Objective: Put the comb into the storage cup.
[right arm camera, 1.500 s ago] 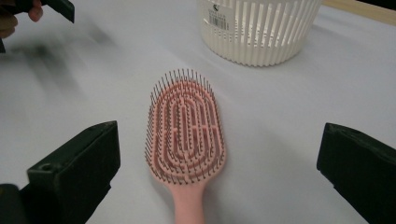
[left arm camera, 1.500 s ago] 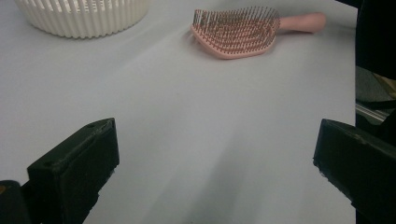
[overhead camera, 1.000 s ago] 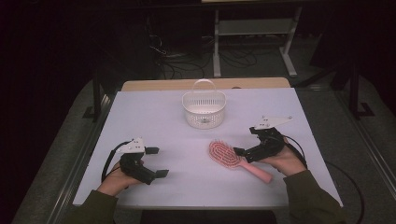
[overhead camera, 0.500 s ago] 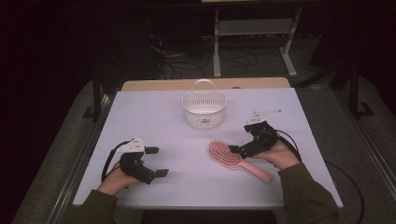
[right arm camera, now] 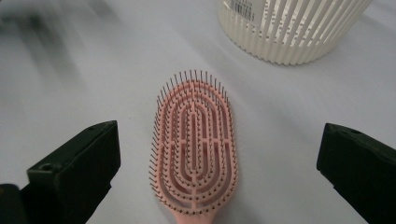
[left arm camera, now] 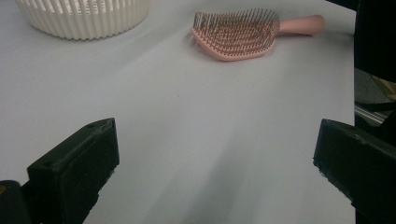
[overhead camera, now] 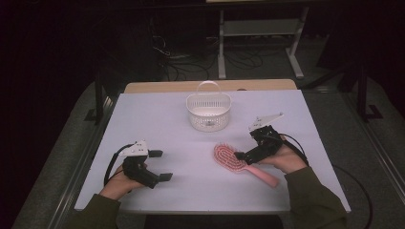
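Observation:
A pink hairbrush point(overhead camera: 233, 159) lies bristles-up on the white table point(overhead camera: 162, 119), its handle pointing toward the near right. My right gripper point(overhead camera: 247, 144) hovers over the handle end, open, with the brush head point(right arm camera: 195, 148) lying between and ahead of its two wide-apart jaws; nothing is gripped. My left gripper point(overhead camera: 161, 165) rests open near the front left. In its own view, the left gripper point(left arm camera: 215, 140) has bare table between its jaws and the hairbrush point(left arm camera: 236, 32) farther off.
A white slatted basket point(overhead camera: 208, 112) with a raised handle stands at the middle back of the table; it appears as the basket point(right arm camera: 289, 28) just beyond the brush and as the basket point(left arm camera: 84, 16) at top left. Dark floor, cables and a metal frame lie behind the table.
My right gripper has moved left and down along the brush handle toward its head. The left gripper and the brush have stayed put.

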